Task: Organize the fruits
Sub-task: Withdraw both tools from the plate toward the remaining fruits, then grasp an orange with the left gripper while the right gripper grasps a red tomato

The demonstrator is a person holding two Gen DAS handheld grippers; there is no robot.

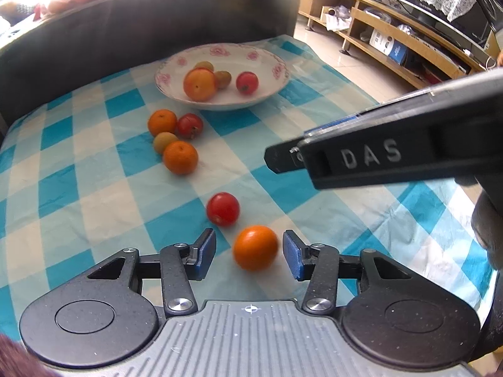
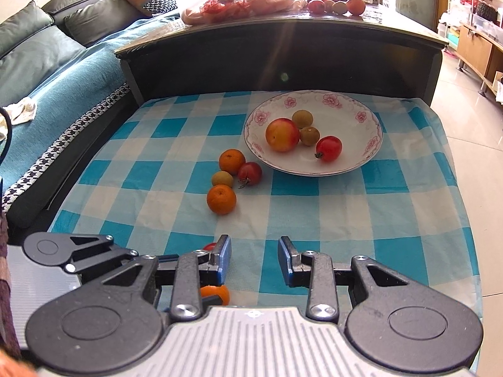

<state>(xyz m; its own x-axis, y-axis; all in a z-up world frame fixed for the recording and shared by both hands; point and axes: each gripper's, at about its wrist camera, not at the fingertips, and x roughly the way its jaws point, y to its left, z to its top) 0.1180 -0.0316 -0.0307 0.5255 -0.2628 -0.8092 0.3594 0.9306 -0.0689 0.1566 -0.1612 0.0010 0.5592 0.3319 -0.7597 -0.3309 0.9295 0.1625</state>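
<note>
An orange [image 1: 255,247] lies on the blue checked cloth [image 1: 94,188] between the blue pads of my left gripper [image 1: 249,239], which stands open with a gap on each side. A red tomato [image 1: 223,209] sits just beyond it. Farther off, two oranges [image 1: 180,157], a tomato [image 1: 189,125] and a small greenish fruit [image 1: 165,142] cluster near the flowered plate [image 1: 276,62]. The plate [image 2: 361,110] holds a peach [image 2: 282,134], a tomato [image 2: 328,148] and two small greenish fruits. My right gripper [image 2: 254,259] hovers open above the cloth, empty, to the right of the left gripper [image 2: 78,251].
A dark cabinet [image 2: 283,56] rises right behind the cloth, with a bag of fruit [image 2: 239,3] on top. A sofa [image 2: 47,62] runs along the left. The cloth's right edge drops to a tiled floor [image 2: 471,132], with low wooden shelves [image 1: 393,40] beyond.
</note>
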